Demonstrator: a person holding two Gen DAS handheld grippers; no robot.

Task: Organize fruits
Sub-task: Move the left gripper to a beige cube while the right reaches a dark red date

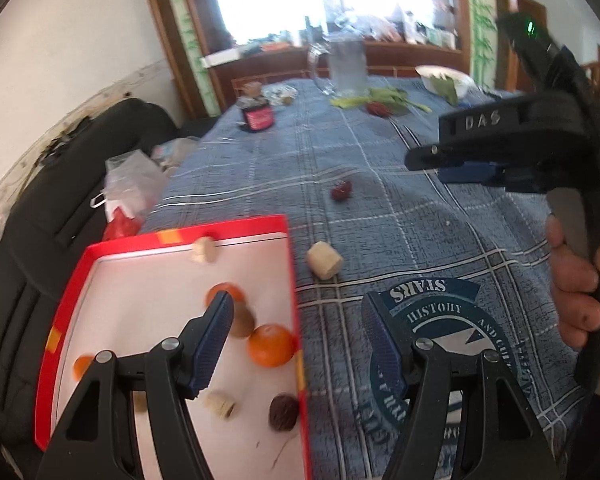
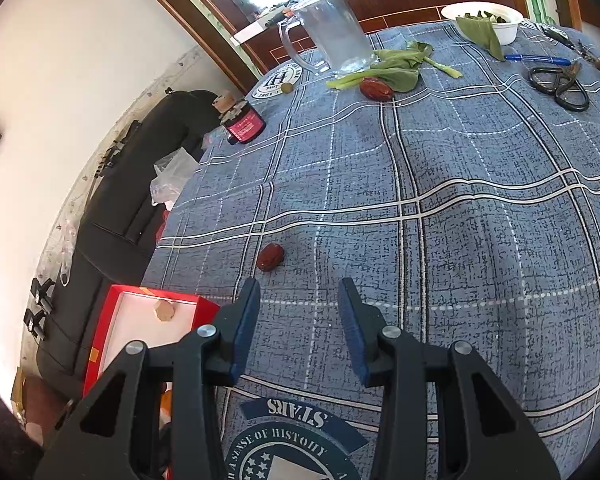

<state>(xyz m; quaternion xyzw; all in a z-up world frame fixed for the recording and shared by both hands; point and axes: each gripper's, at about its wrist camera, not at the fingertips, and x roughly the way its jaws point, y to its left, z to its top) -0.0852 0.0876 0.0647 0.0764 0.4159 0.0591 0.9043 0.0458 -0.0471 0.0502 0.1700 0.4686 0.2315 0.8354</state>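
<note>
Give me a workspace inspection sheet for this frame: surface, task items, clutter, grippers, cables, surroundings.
Surface: table under a blue plaid cloth, lying in soft folds.
Job's things: red tray at the table's left edge holds oranges, a walnut and pale cork-like pieces; near red date and a pale cork-like piece lie loose on the cloth; far red date by the greens.
Clutter: glass pitcher, leafy greens, white bowl, scissors, blue pen, dark jar.
Grippers: left gripper open, straddling the tray's right rim; right gripper open, empty, over the cloth.
Cables: nothing seen.
Surroundings: black sofa left of the table, plastic bags on it; bright window behind.
</note>
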